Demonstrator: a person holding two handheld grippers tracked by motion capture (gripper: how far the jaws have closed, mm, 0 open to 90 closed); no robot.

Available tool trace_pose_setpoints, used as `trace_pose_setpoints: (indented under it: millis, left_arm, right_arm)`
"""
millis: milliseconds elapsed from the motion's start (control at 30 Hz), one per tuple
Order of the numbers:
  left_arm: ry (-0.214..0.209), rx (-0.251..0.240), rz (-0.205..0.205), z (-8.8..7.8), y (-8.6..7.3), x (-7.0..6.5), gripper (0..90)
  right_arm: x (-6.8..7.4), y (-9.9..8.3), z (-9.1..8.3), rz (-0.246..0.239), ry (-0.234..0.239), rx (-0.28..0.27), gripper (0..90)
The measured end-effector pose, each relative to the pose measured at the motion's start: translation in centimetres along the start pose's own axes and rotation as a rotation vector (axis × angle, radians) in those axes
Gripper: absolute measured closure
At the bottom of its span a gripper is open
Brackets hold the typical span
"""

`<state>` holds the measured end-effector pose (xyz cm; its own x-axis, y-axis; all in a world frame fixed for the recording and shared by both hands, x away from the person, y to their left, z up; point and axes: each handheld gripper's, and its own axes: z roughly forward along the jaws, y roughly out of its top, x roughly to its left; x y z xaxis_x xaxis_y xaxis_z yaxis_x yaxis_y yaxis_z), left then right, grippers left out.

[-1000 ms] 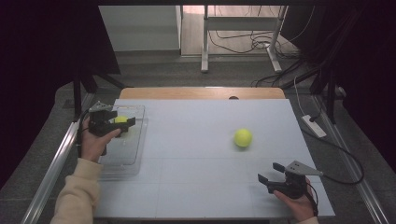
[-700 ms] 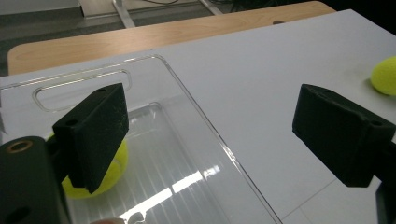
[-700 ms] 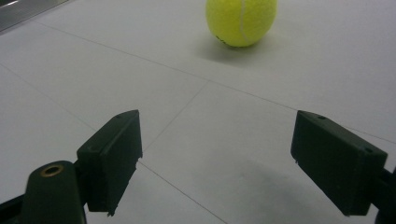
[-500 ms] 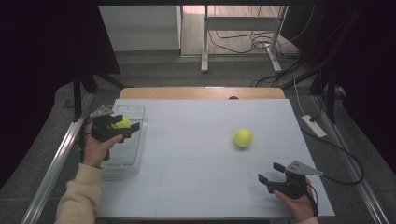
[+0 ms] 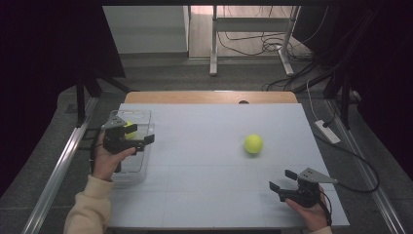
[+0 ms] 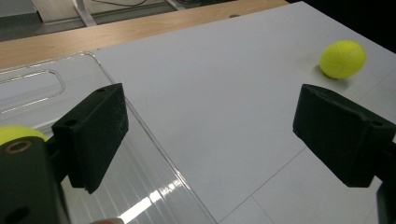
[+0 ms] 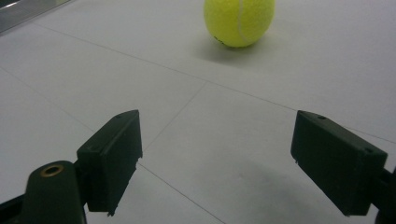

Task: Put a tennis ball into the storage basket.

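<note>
left gripper [image 5: 146,143]: jaws apart, nothing between | right gripper [image 5: 283,179]: jaws apart, low

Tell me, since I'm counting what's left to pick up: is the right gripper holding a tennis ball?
No, the right gripper has open, empty jaws, with the tennis ball beyond them.

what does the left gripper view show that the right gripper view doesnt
Left gripper view alone: the clear plastic bin, a sliver of a second tennis ball at the frame's left edge, and the wooden table edge.
Right gripper view alone: the right gripper, open over bare table.
Both: the loose tennis ball on the white tabletop, and a pair of open black fingers with nothing between them.
</note>
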<state>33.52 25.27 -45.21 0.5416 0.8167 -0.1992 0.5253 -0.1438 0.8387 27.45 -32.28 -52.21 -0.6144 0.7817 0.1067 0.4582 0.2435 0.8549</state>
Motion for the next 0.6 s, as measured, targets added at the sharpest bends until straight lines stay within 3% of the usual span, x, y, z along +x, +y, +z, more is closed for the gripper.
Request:
trace_pose_setpoints:
  millis: [600]
  left_arm:
    - [-0.053,0.034,0.05,1.7,-0.5,-2.3,11.7]
  right_arm:
    - [0.0,0.0,0.0,-0.004,-0.001,-0.005,16.4]
